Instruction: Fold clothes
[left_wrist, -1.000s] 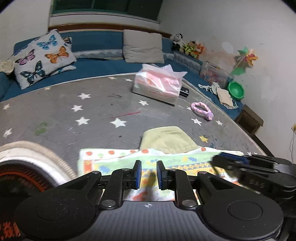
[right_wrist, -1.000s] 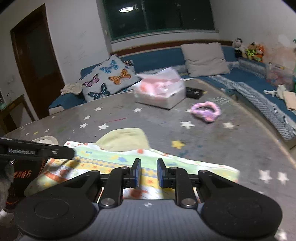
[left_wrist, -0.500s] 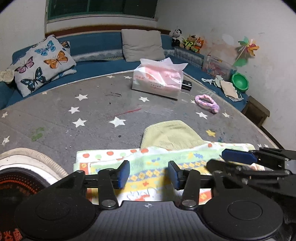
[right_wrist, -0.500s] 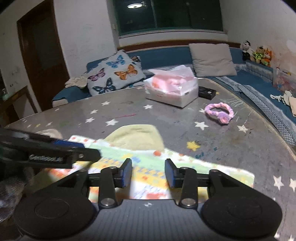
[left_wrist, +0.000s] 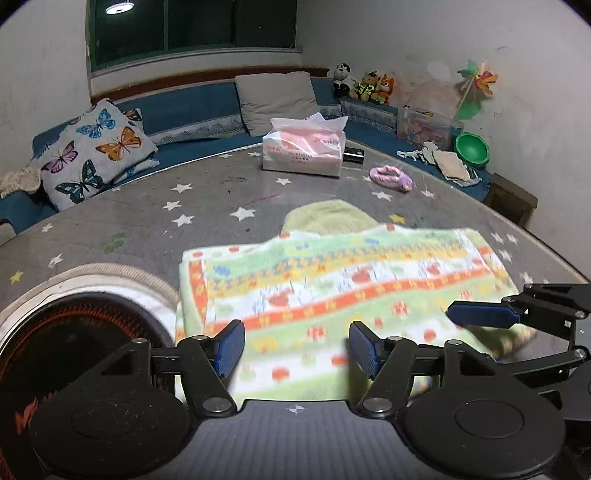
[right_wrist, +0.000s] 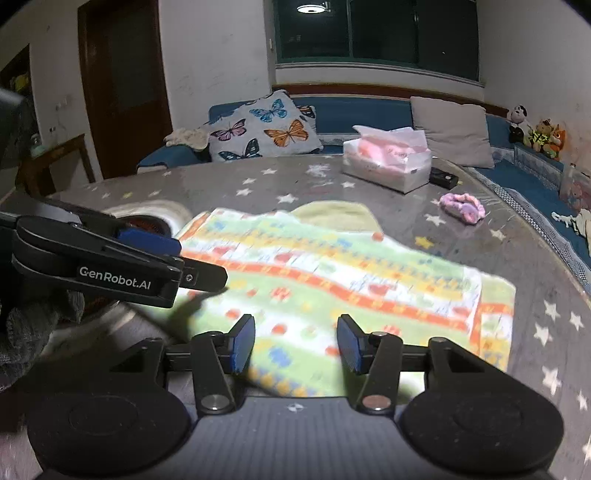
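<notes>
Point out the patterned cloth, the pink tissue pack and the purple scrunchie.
patterned cloth (left_wrist: 332, 291), left wrist view, on its orange stripe near the middle.
pink tissue pack (left_wrist: 303, 151), left wrist view, on its front face.
purple scrunchie (right_wrist: 463, 207), right wrist view, on its upper band.

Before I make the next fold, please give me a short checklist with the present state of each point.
1. Left tool released: ok, jaws opening, no cloth pinched between them.
2. Right tool released: ok, jaws opening, pads off the cloth.
3. Patterned cloth lies flat on the table: ok; its layers cannot tell.
4. Far edge free: not ok, it overlaps the yellow-green cloth.
5. Left edge free: not ok, it sits against the round basket.
6. Tissue pack and pink scrunchie apart from the cloth: ok.
</notes>
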